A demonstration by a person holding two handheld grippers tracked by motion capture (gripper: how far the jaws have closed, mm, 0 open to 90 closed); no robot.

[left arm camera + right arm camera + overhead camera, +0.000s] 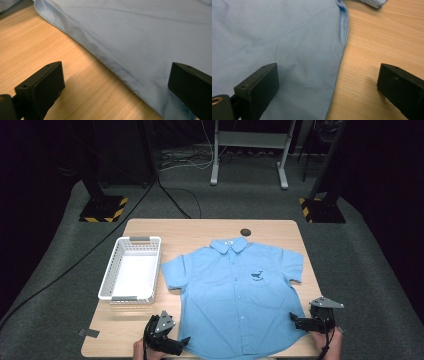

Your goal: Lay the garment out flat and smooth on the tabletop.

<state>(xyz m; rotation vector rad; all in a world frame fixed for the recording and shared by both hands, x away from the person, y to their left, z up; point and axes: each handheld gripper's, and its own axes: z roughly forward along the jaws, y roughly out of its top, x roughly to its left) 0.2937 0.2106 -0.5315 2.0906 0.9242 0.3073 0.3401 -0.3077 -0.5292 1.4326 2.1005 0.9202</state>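
A light blue short-sleeved shirt (235, 290) lies spread flat, buttons up, on the wooden table (195, 230), with a small whale mark on its chest. My left gripper (184, 344) is open at the shirt's lower left corner. In the left gripper view its jaws (116, 72) straddle the shirt's edge (140, 32), one over wood (37, 42), one over cloth. My right gripper (294, 320) is open at the shirt's lower right side. In the right gripper view its jaws (328, 70) straddle the side seam, the left over cloth (274, 32), the right over bare wood (382, 37). Neither pair of jaws presses on the cloth.
An empty white plastic basket (107, 275) stands on the table left of the shirt. A small dark round spot (245, 232) marks the far edge of the table. A strip of grey tape (89, 333) sticks out at the near left corner. Stands and cables lie on the floor beyond.
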